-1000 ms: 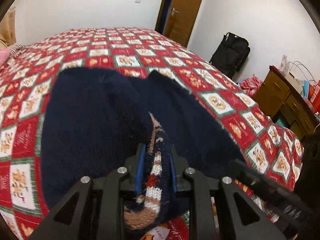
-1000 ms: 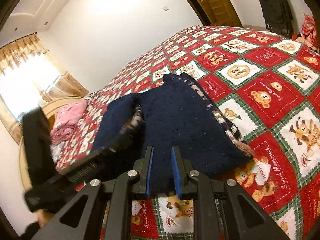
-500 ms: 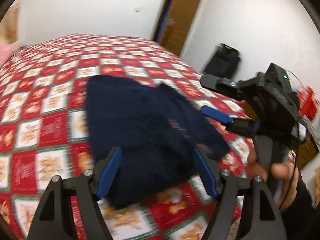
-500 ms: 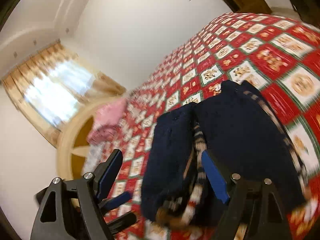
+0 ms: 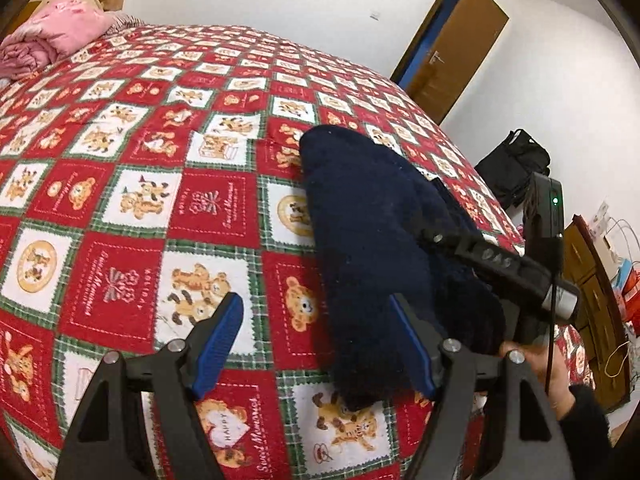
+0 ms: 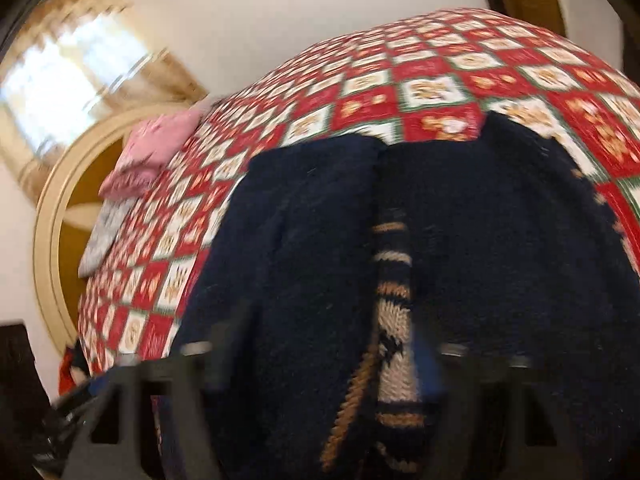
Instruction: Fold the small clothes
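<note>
While the sweater (image 5: 372,240) lies half folded on the bed (image 5: 132,200), left claw (image 5: 316,344) is released; right claw (image 6: 324,364) is closing over its striped edge.

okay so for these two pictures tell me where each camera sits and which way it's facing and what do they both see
Left wrist: sits on the left gripper, looking down along its open, empty blue-padded fingers across the bedspread toward the door; the right gripper and the hand holding it show at right.
Right wrist: sits on the right gripper, blurred, close over the navy sweater, facing the window; its jaws are closing with knit between them.
Shared: sweater, bedspread, pink bedding.
</note>
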Tool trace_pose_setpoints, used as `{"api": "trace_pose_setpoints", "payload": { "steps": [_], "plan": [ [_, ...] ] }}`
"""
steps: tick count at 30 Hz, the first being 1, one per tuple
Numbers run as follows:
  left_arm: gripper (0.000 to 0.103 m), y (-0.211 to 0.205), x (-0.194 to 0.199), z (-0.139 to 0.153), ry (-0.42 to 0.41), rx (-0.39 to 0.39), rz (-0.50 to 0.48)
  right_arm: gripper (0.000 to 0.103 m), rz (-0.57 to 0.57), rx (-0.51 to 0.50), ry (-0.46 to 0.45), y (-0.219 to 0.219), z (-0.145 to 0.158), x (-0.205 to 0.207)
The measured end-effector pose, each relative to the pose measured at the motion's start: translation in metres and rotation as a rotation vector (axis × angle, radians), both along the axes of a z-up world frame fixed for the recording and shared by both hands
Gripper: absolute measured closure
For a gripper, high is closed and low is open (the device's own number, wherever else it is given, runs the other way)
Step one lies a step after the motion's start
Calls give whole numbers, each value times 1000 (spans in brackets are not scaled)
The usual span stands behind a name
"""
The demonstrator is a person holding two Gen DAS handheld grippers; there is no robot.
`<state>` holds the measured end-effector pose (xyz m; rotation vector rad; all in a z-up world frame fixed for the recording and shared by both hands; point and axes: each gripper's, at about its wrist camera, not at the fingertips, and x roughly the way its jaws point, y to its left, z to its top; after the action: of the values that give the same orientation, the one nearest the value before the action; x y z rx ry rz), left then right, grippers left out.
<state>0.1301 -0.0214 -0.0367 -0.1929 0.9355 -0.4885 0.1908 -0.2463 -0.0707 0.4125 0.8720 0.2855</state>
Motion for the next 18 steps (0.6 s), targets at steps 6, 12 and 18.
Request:
{"api": "trace_pose_setpoints", "payload": {
  "steps": [6,12,18],
  "plan": [
    [27,-1,-3,-4,10,12,-1,76,33,-263,-136,39,25,-13],
    [27,1,0,1,-4,25,29,77,100,-358,-281,50,75,-28],
    [27,-5,3,4,-21,29,19,77,129,-457,-321,7,103,-45]
  ]
}}
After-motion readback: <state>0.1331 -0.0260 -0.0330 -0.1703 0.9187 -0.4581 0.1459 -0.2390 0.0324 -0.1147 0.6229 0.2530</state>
